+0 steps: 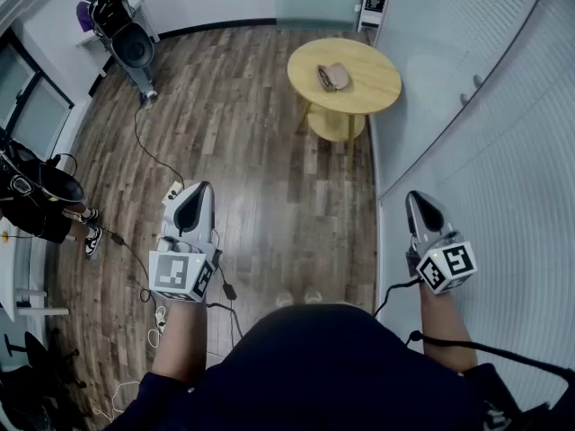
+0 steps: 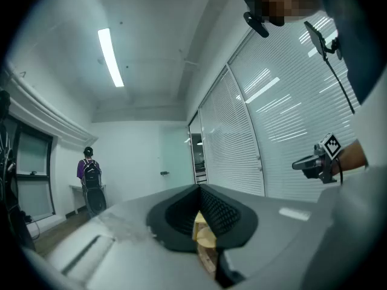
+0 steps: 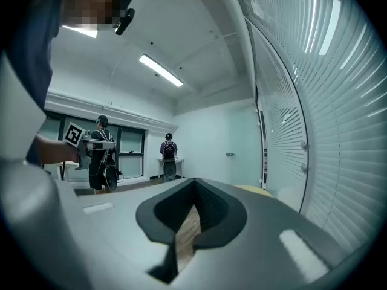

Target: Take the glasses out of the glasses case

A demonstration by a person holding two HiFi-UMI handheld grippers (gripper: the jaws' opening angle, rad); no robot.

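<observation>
A brown glasses case (image 1: 332, 77) lies closed on a round wooden table (image 1: 377, 83) far ahead across the room. Both grippers hang at waist height over the wood floor, well short of the table. My left gripper (image 1: 191, 197) is shut with nothing in it, and its tips meet in the left gripper view (image 2: 198, 190), where a sliver of the yellow table (image 2: 205, 237) shows below them. My right gripper (image 1: 420, 205) is also shut and holds nothing; in the right gripper view (image 3: 195, 184) only floor shows under its tips. No glasses are visible.
A glass wall with blinds (image 1: 476, 106) runs along the right, close to my right gripper. Cables (image 1: 144, 146) and a power strip (image 1: 172, 192) lie on the floor at left. A person with a backpack (image 1: 112, 16) stands far back left; another person (image 1: 31, 196) stands at the left edge.
</observation>
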